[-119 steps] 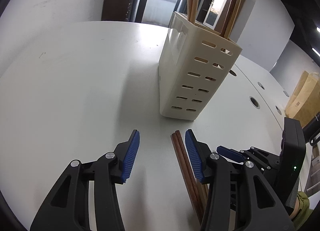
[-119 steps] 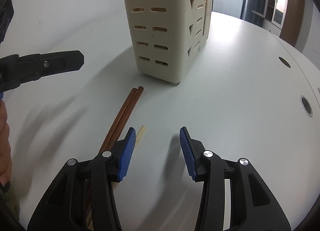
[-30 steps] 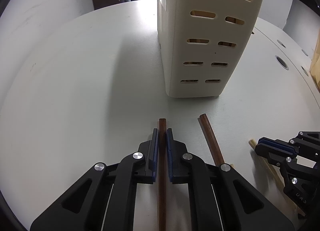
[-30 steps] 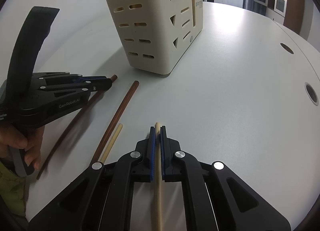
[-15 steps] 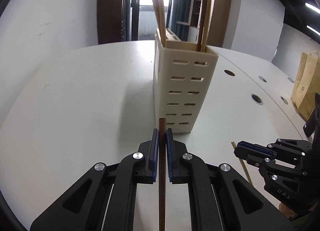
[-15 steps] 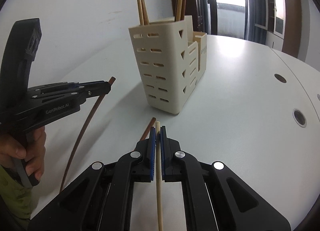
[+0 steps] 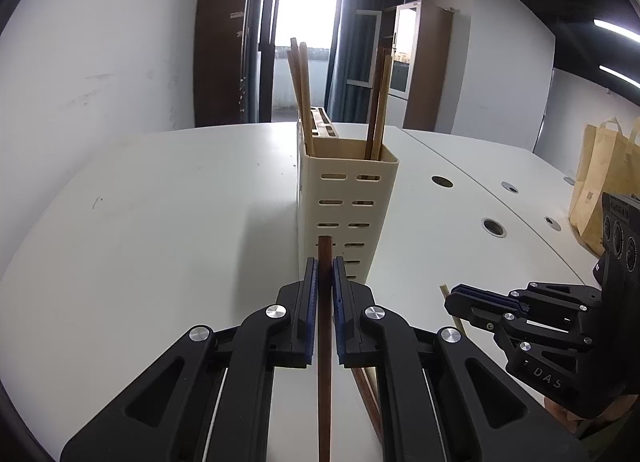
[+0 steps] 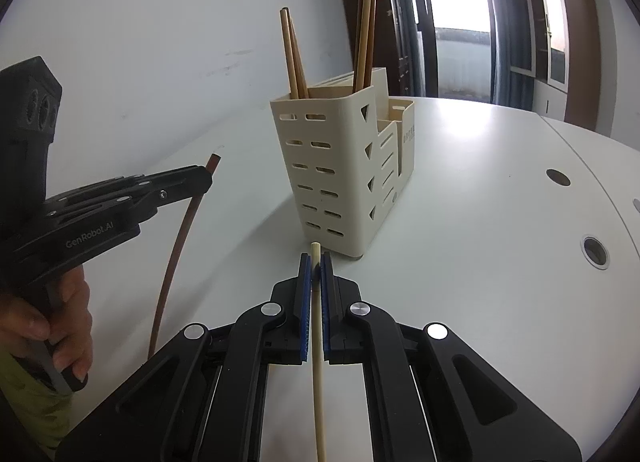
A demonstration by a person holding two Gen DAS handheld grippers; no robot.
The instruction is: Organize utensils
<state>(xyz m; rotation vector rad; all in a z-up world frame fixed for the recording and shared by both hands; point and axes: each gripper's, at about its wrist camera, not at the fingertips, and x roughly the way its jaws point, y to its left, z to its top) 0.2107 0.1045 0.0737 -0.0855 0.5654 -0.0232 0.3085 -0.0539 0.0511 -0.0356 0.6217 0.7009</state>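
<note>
chopsticks are the job here, and each claw has one. left claw [image 7: 324, 262] is clenched on a dark brown chopstick [image 7: 324, 342], the blue pads pressing it from both sides, its blunt tip poking out just past the fingertips toward the holder. seen from the right wrist view, that same left claw [image 8: 202, 182] hangs in the air above the white surface [image 8: 480, 222], with the brown chopstick [image 8: 176, 254] trailing down and back from it, a hand [image 8: 60, 322] wrapped round the handle.

right claw [image 8: 315, 262] is clenched on a pale cream chopstick [image 8: 318, 362], tip just beyond the pads and pointing at the foot of the holder. in the left wrist view the right claw [image 7: 454, 298] sits low on the right, pads together, with a bit of the pale chopstick [image 7: 450, 306] showing in front of it.

cream slotted utensil holder [image 7: 348, 214] stands upright on the surface [image 7: 160, 222], ahead of both claws and apart from them. its tall front compartment already carries four chopsticks [image 8: 296, 58] standing on end, two leaning to each side. lower compartments step down behind it; what they hold cannot be made out.

another brown chopstick [image 7: 366, 394] shows below the left claw, partly hidden by its finger. brown paper bag [image 7: 600, 202] stands at the far right edge of the surface.
</note>
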